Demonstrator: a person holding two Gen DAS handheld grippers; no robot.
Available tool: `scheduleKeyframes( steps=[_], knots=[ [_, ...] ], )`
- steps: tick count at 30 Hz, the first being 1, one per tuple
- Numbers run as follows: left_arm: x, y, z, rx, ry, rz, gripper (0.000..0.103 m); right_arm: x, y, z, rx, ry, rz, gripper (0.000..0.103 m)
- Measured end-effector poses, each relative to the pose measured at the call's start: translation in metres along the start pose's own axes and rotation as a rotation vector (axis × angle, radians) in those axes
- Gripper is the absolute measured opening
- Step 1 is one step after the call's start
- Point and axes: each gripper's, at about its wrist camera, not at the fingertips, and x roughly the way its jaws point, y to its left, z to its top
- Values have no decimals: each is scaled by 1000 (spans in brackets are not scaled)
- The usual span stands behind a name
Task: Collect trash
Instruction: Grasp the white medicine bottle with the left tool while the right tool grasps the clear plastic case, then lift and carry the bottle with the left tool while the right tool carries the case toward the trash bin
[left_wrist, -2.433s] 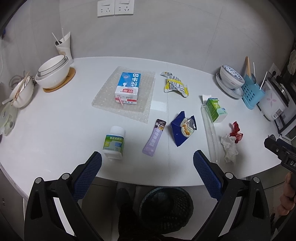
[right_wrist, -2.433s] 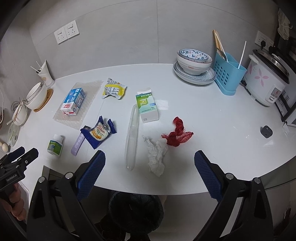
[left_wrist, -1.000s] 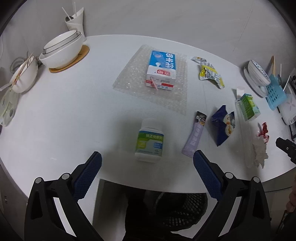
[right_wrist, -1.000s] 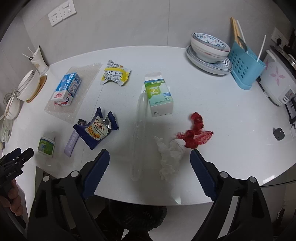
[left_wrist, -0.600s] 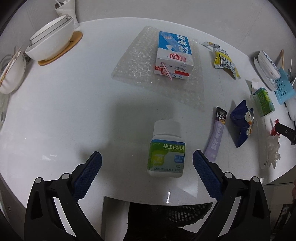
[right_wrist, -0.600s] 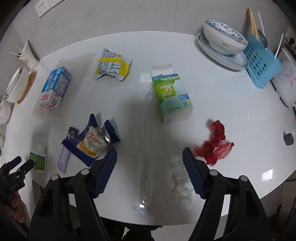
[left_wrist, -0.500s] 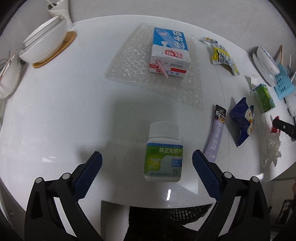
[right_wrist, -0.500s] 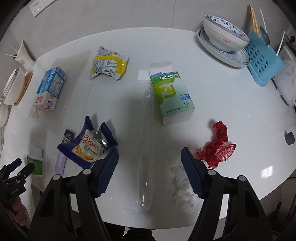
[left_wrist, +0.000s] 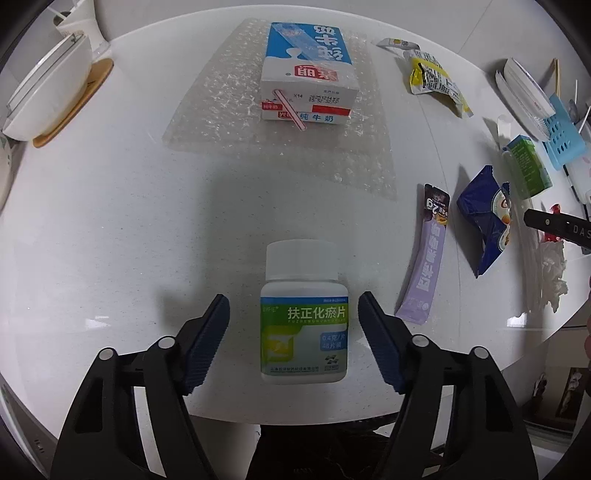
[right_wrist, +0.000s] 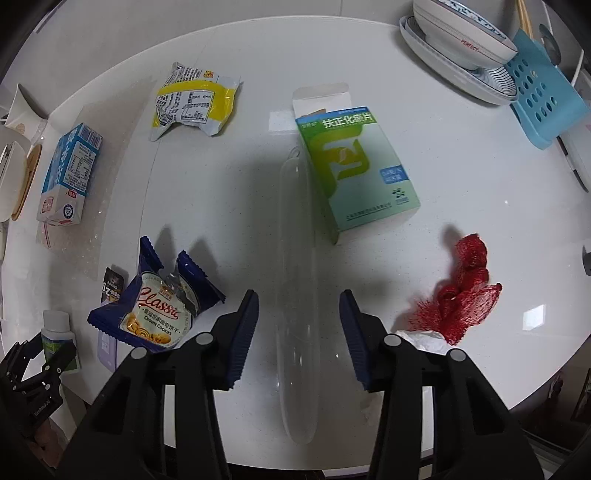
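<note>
My left gripper is open, its blue pads on either side of a white pill bottle with a green label, lying near the table's front edge; neither pad touches it. My right gripper is open, straddling a long clear plastic tube lying on the white table. A crumpled white tissue and red mesh netting lie right of it, a blue cookie wrapper left of it.
A milk carton lies on bubble wrap. A yellow wrapper, a green medicine box and a purple sachet lie about. Bowls stand far left; dishes and a blue rack far right.
Both grippers moved forward and down toward the table. The left jaws narrowed around the pill bottle; the right jaws narrowed around the clear tube.
</note>
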Motion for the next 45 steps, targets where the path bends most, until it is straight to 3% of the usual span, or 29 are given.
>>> scheduleKeyframes(
  steps=[2, 7, 15, 45],
  knots=[
    [3, -1, 2, 10, 6, -5, 63, 3, 2, 1, 4, 12, -2, 37],
    [7, -5, 4, 32, 15, -13, 41, 10, 4, 5, 11, 28, -10, 25],
    [5, -10, 5, 41, 27, -6, 41, 6, 6, 8, 13, 30, 6, 25],
    [-60, -45, 11, 21, -161, -18, 41, -83, -25, -44, 19, -180, 43, 25]
  ],
)
